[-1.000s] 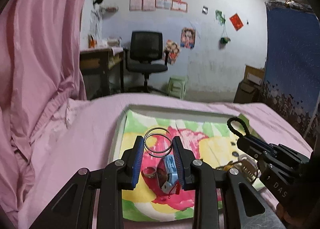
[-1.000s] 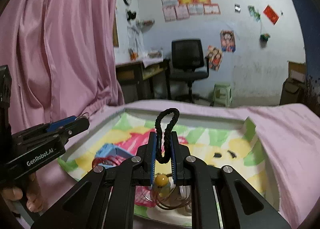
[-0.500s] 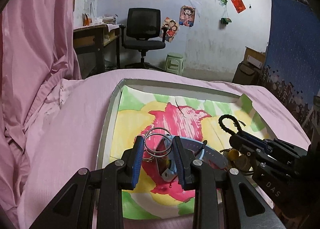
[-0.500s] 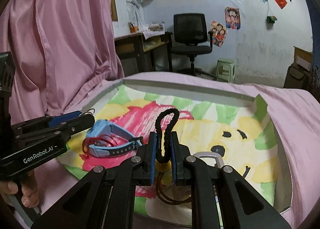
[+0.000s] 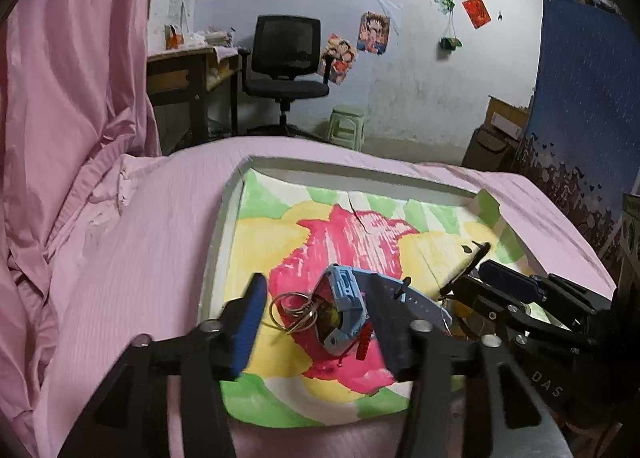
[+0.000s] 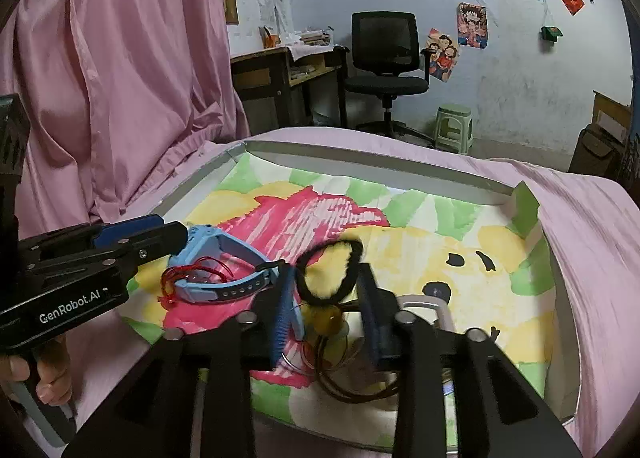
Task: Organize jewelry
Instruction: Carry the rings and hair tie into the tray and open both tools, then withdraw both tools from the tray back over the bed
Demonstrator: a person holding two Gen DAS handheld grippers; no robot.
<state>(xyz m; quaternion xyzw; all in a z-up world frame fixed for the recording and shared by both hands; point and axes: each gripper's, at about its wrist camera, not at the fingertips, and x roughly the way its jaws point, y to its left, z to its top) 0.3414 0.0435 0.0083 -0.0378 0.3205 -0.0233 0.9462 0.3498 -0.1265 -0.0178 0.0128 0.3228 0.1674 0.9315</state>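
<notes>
**Both tools apart over the tray; jewelry loose on the liner**

Left tool (image 5: 316, 314): jaws wide apart, nothing clamped. Between them lie the wire bangles (image 5: 294, 310) and the blue watch (image 5: 344, 312), bangles resting against the watch face, both on the painted liner of the tray (image 5: 224, 226), which sits on a pink bed sheet.

Right tool (image 6: 326, 298): jaws also apart. The black braided loop (image 6: 332, 272) sits between them; frame is blurred, so can't tell if it touches a pad, but it isn't pinched. Just below the loop, a yellow bead (image 6: 326, 318) w/ brown cord rings (image 6: 352, 386) under the tool.

Handling (judgement): bangles look thin, light, springy – prob. slide on the pads, so pinch across the stacked wires, not one strand. Watch is bulkier w/ a flexible rubbery strap; the strap near the case looks like the best hold. Braided loop is soft and limp; grab mid-loop. Red thread (image 6: 188, 274) tangled at the watch may snag.

Writing: "GenRobot.AI" on the left tool body (image 6: 72, 304); "DAS" on the right tool body (image 5: 546, 384). Wall posters unreadable.
</notes>
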